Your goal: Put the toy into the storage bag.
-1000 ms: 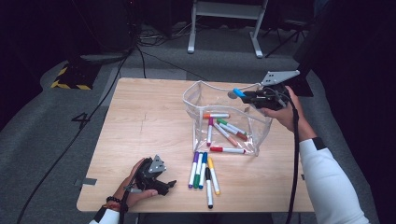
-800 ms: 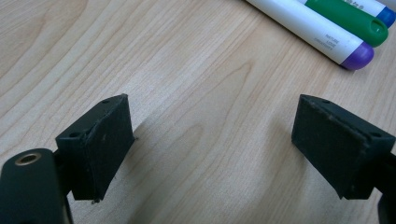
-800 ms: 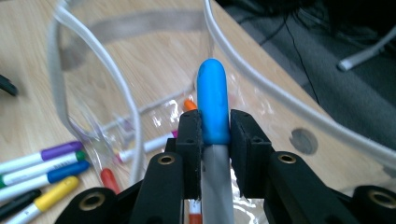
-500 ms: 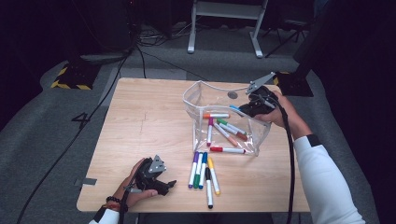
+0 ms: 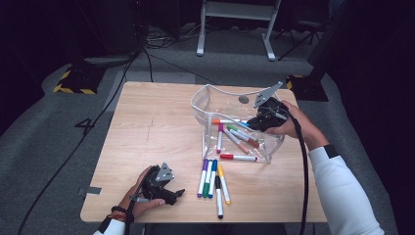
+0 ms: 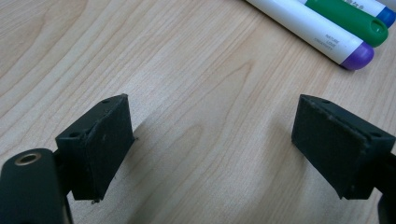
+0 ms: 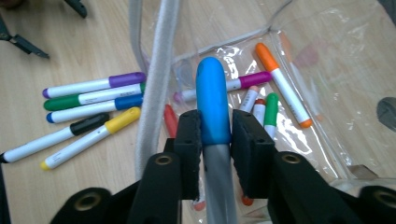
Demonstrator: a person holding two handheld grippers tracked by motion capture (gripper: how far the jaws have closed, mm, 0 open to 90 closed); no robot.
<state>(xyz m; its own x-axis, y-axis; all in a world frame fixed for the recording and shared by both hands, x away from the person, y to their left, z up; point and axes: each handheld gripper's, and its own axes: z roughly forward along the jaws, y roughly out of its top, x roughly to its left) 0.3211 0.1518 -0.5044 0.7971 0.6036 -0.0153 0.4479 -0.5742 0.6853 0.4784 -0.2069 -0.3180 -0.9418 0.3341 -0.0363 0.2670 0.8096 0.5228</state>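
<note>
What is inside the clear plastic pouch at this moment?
Inside the clear pouch lie loose markers: orange, magenta, green and red. The right gripper dips in, holding a blue-capped marker, and covers whatever lies beneath it.

A white metal stand (image 5: 200, 44) is standing on the grey floor (image 5: 49, 147) beyond the wooden table (image 5: 147, 127). A yellow-and-black striped block (image 5: 73, 88) is lying far left, and a black cable (image 5: 98, 120) is running beside it.

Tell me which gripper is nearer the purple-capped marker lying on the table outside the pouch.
Left. The left gripper rests just beside the purple-capped marker; the right gripper is up over the clear pouch.
</note>
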